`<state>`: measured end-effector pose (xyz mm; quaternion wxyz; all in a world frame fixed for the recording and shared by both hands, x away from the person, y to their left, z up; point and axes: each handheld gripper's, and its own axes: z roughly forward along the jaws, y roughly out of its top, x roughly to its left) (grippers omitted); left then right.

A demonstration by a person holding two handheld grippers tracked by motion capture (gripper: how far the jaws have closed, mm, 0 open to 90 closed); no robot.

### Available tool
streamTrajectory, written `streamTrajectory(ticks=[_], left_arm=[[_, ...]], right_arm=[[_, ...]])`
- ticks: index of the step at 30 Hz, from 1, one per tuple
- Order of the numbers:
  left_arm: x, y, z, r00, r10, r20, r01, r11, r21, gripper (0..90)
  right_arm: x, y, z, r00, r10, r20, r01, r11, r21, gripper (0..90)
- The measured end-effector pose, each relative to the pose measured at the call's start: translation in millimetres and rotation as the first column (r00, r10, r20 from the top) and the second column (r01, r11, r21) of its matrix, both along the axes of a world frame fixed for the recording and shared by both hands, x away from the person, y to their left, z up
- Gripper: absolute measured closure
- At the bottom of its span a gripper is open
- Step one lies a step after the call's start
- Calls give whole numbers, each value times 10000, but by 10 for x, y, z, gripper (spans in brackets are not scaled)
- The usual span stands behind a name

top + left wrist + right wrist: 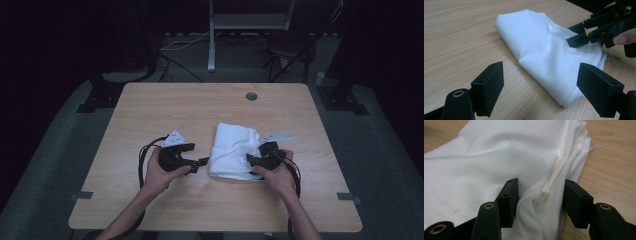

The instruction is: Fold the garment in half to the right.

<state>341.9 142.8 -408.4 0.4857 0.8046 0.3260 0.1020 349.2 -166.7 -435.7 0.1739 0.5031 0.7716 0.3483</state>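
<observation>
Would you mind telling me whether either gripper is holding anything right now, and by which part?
Nothing is held. The right gripper straddles a raised fold at the white cloth's edge, jaws apart; the left gripper is open beside it.

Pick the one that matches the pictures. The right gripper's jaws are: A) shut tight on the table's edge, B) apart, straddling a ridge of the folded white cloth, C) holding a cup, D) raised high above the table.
B: in the right gripper view the right gripper has its jaws apart on either side of a raised fold of the white cloth.

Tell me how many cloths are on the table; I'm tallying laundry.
1: a folded white cloth right of the table's centre, between the left gripper and the right gripper.
</observation>
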Motion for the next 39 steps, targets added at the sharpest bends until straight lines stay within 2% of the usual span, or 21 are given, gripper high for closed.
streamTrajectory(ticks=[5, 10, 16, 19, 20, 24, 27, 29, 33, 36, 39], left_arm=[[-17, 16, -16, 10000, 34, -67, -34, 10000, 65, 216], [-17, 67, -29, 9999, 130, -64, -129, 9998, 137, 216], [-5, 140, -58, 9995, 301, -105, -299, 9994, 188, 216], [2, 168, -84, 9991, 340, -254, -335, 9992, 198, 216], [1, 173, -87, 9992, 310, -263, -304, 9993, 214, 216], [-5, 200, -94, 9991, 280, -325, -280, 9996, 18, 216], [-10, 212, -101, 9992, 255, -323, -254, 9997, 36, 216], [-15, 205, -112, 9991, 171, -388, -172, 9998, -25, 216], [-24, 162, -151, 9984, -37, -566, 35, 10000, -26, 216], [-39, 124, -189, 9976, -187, -666, 196, 9997, 124, 216], [-54, 103, -240, 9965, -293, -784, 315, 9991, 275, 216]], right_arm=[[61, 147, -17, 9997, 166, 155, -167, 9998, 106, 479], [126, 373, -25, 9985, 492, 254, -496, 9987, 153, 480], [220, 627, -31, 9966, 768, 292, -776, 9966, 264, 477], [254, 725, -20, 9953, 942, 204, -947, 9950, 301, 455], [253, 735, -7, 9956, 921, 168, -927, 9950, 381, 441], [162, 690, 103, 9926, 1052, 609, -1099, 9908, 795, 453], [47, 630, 220, 9854, 1436, 913, -1529, 9826, 1054, 460], [-47, 609, 256, 9765, 1904, 1014, -2002, 9749, 971, 468], [-157, 601, 195, 9633, 2581, 731, -2643, 9598, 943, 474], [-190, 600, 80, 9613, 2732, 357, -2754, 9568, 936, 474], [-212, 576, -1, 9610, 2753, 273, -2767, 9557, 1003, 474]])
